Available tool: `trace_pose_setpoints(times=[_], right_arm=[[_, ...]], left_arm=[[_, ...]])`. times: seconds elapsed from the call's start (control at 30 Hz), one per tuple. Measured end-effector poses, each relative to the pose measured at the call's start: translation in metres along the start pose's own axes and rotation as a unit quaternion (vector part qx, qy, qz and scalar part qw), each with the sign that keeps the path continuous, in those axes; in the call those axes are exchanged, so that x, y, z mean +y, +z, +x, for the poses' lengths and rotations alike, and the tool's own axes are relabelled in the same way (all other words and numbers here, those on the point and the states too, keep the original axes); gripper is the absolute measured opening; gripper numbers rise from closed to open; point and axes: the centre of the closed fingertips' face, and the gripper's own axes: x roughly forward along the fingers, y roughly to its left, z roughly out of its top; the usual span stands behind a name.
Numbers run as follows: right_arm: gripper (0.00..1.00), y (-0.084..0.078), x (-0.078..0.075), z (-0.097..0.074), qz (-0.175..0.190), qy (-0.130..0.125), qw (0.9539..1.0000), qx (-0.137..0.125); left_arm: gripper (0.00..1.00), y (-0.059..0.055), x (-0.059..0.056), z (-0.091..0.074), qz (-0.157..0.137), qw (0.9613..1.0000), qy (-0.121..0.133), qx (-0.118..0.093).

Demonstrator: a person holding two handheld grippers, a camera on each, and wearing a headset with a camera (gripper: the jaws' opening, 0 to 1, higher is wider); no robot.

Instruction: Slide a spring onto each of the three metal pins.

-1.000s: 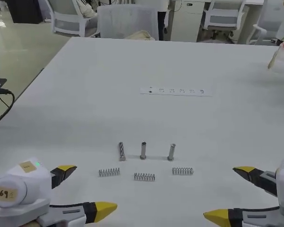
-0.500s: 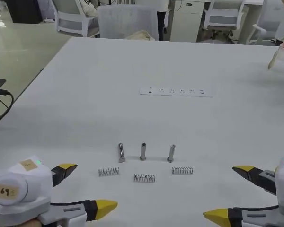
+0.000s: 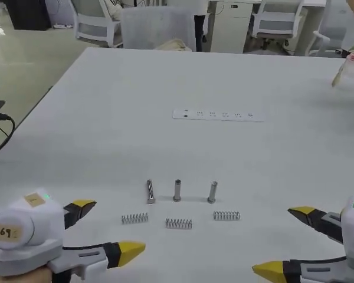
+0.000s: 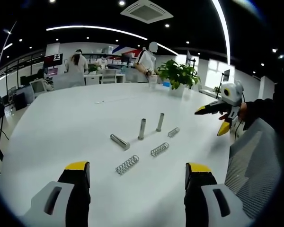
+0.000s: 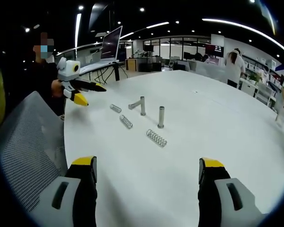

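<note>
Springs (image 3: pixel 179 223) lie three in a row on the white tabletop (image 3: pixel 106 118), just past the left gripper (image 3: pixel 113 226) and right gripper (image 3: pixel 277 240), whose fingers (image 3: pixel 127 252) are spread wide and empty; behind the row are three pins (image 3: pixel 177 190), two upright and the leftmost lying flat; farther off is a power strip (image 3: pixel 218 115)

Three metal pins: two upright, the middle pin (image 3: pixel 177 190) and right pin (image 3: pixel 213 191), and one lying flat, the left pin (image 3: pixel 150 192). Three springs in a row at 6 o'clock of the pins: left spring (image 3: pixel 134 219), middle spring (image 3: pixel 179 223), right spring (image 3: pixel 226 216). One power strip (image 3: pixel 218 115) at 12 o'clock of the pins; two grippers, left gripper (image 3: pixel 118 226) and right gripper (image 3: pixel 271 240), over one table (image 3: pixel 106 118).
</note>
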Motion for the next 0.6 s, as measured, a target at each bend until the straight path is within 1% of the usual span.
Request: trace_pose_setpoints(times=[0.13,0.2,0.27,0.33,0.4,0.43,0.57,0.6], right_arm=[[0.88,0.0,0.0,-0.001,0.0,-0.001,1.0,-0.001],[0.88,0.0,0.0,-0.001,0.001,-0.002,1.0,-0.002],[0.88,0.0,0.0,-0.001,0.0,-0.003,1.0,-0.002],[0.88,0.0,0.0,-0.001,0.0,-0.003,1.0,-0.002],[0.88,0.001,-0.001,-0.002,0.001,-0.004,1.0,-0.002],[0.88,0.001,-0.001,-0.002,0.001,-0.004,1.0,-0.003],[0.88,0.001,-0.002,-0.002,0.001,-0.006,1.0,-0.004],[0.88,0.001,-0.002,-0.002,0.001,-0.007,1.0,-0.004]], left_arm=[[0.78,0.005,0.004,0.005,0.006,1.0,0.005,0.001],[0.76,0.008,0.008,0.009,0.01,0.9999,0.008,0.002],[0.75,0.01,0.009,0.011,0.015,0.9998,0.01,0.005],[0.73,0.014,0.012,0.015,0.02,0.9997,0.014,0.009],[0.72,0.018,0.016,0.018,0.023,0.9996,0.016,0.009],[0.71,0.024,0.022,0.022,0.021,0.9995,0.021,0.007],[0.68,0.035,0.031,0.031,0.017,0.9994,0.029,0.003],[0.68,0.038,0.034,0.034,0.017,0.9993,0.034,0.003]])
